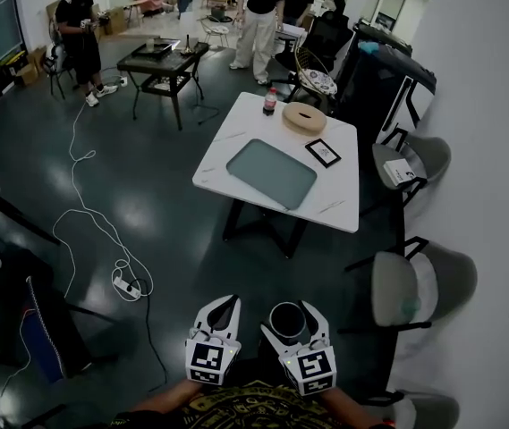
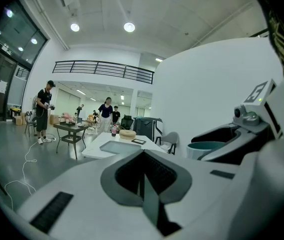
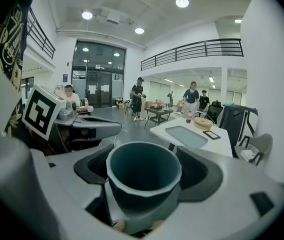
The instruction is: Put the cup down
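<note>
Carrying cup (image 3: 142,170) pinched in right tongs (image 1: 290,318); left tongs (image 2: 142,173) pressed together, empty. Counter (image 1: 342,199) well ahead, cup not down yet.

White surface (image 1: 343,195) ahead of you across the floor (image 1: 160,199). On it: a grey-green tray (image 1: 271,173) left of centre, a round wooden dish (image 1: 304,117) at the far edge, a bottle (image 1: 270,101) just left of the dish, and a black-framed card (image 1: 323,153) between dish and tray. On the floor: a white cable (image 1: 80,208) and a power strip (image 1: 127,286).
</note>
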`<act>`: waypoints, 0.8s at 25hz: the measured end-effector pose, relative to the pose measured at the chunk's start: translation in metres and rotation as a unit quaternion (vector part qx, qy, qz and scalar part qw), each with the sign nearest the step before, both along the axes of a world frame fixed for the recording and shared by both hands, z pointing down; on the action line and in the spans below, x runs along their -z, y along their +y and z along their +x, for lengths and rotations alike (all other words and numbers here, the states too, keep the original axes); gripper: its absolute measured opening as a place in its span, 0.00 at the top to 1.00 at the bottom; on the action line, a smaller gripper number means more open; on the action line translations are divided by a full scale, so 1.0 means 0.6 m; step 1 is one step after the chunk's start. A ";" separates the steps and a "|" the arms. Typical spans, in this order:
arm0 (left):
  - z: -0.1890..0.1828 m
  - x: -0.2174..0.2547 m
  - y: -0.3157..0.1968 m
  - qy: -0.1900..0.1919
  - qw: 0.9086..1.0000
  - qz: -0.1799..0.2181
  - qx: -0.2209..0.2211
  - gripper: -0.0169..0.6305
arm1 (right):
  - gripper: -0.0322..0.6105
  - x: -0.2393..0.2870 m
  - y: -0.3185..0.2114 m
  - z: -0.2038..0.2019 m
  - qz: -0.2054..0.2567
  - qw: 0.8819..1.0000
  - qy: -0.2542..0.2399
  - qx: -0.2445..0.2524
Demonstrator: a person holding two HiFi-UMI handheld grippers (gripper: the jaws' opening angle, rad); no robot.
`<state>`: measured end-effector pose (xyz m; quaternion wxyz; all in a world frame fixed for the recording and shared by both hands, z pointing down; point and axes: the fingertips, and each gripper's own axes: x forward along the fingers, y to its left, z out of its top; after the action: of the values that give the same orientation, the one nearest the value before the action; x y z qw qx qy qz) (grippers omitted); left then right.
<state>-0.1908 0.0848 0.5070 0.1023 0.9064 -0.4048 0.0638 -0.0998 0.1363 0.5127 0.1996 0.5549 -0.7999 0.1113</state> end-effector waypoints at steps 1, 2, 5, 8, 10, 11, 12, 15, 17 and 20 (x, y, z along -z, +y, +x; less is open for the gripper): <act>-0.002 0.003 -0.002 -0.001 1.000 0.003 0.003 0.96 | 0.34 0.004 -0.004 -0.001 0.003 1.000 0.003 0.002; -0.004 0.005 -0.005 -0.002 1.000 0.005 0.006 0.96 | 0.34 0.010 -0.010 -0.001 0.006 1.000 0.006 0.002; -0.006 0.008 -0.012 -0.007 1.000 0.006 0.014 0.96 | 0.34 0.016 -0.023 -0.002 0.013 1.000 0.004 0.009; -0.003 0.006 -0.021 -0.014 1.000 0.006 0.020 0.96 | 0.34 -0.002 -0.032 -0.001 0.012 1.000 -0.009 0.023; -0.001 0.000 -0.030 -0.018 1.000 0.003 0.024 0.96 | 0.34 -0.009 -0.043 0.003 0.011 0.999 -0.014 0.026; 0.001 -0.004 -0.035 -0.020 0.999 0.000 0.025 0.96 | 0.34 -0.009 -0.050 0.005 0.011 0.999 -0.016 0.026; 0.002 -0.007 -0.041 -0.022 0.999 -0.002 0.027 0.96 | 0.34 -0.008 -0.057 0.007 0.012 0.999 -0.017 0.026; 0.010 -0.010 -0.059 -0.028 0.999 -0.005 0.028 0.96 | 0.34 -0.015 -0.076 0.016 0.008 0.999 -0.023 0.029; 0.019 -0.010 -0.072 -0.033 0.999 -0.006 0.028 0.96 | 0.34 -0.018 -0.089 0.028 0.006 0.999 -0.025 0.030; 0.038 -0.015 -0.096 -0.036 0.999 -0.009 0.027 0.96 | 0.34 -0.022 -0.114 0.046 0.003 0.999 -0.027 0.029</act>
<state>-0.1680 0.0273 0.5159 0.0977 0.8913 -0.4318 0.0977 -0.0723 0.0681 0.5261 0.1794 0.5289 -0.8211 0.1178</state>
